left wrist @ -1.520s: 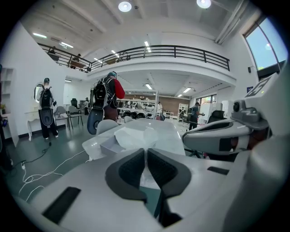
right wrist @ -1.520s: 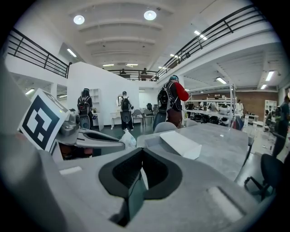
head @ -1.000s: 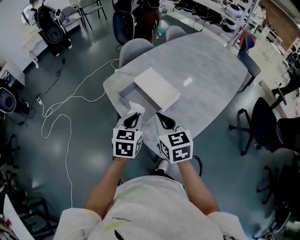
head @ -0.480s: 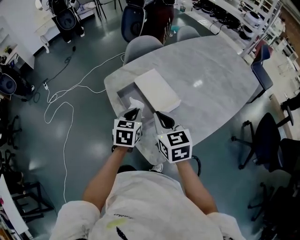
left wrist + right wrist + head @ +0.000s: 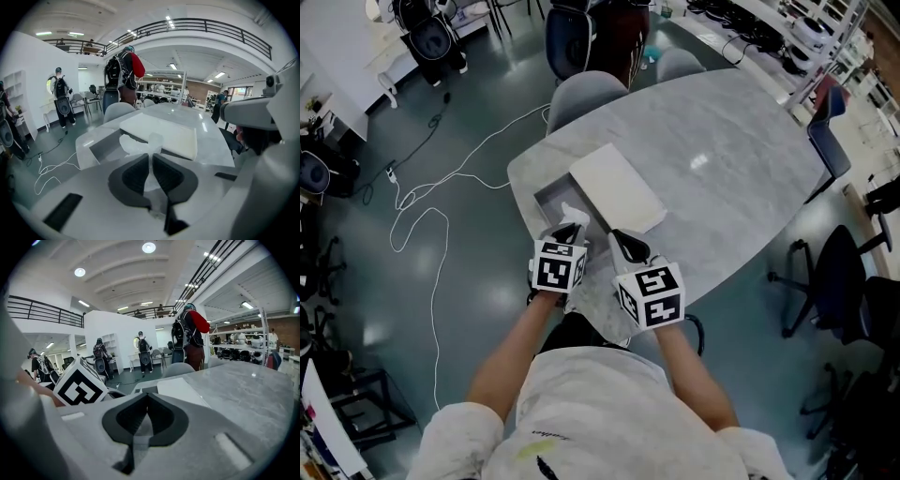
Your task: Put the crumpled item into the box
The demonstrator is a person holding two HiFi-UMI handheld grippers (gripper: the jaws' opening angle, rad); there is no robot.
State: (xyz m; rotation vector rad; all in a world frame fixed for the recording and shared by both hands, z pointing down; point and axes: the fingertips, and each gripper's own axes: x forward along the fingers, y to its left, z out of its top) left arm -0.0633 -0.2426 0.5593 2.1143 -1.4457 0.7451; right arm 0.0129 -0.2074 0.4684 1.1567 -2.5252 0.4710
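The crumpled item [image 5: 151, 142], a wad of white translucent stuff, sticks up from between the jaws of my left gripper [image 5: 151, 158], which is shut on it. In the head view the left gripper [image 5: 573, 228] holds the wad [image 5: 572, 213] over the near edge of the open grey box [image 5: 546, 200]. The box's white lid [image 5: 617, 187] lies askew across its far half, so only part of the inside shows. My right gripper [image 5: 620, 235] hovers just right of the left one, near the lid's front corner. It is shut, [image 5: 146, 398] with nothing between its jaws.
The box stands near the front left edge of a grey oval table [image 5: 722, 178]. Grey chairs [image 5: 586, 92] stand at the table's far side, a dark office chair [image 5: 834, 272] at the right. A white cable [image 5: 431, 216] trails over the floor to the left. People with backpacks stand beyond the table [image 5: 124, 75].
The head view has shifted a little. Both grippers stay close together at the box's near edge, the left one still shut on the crumpled item.
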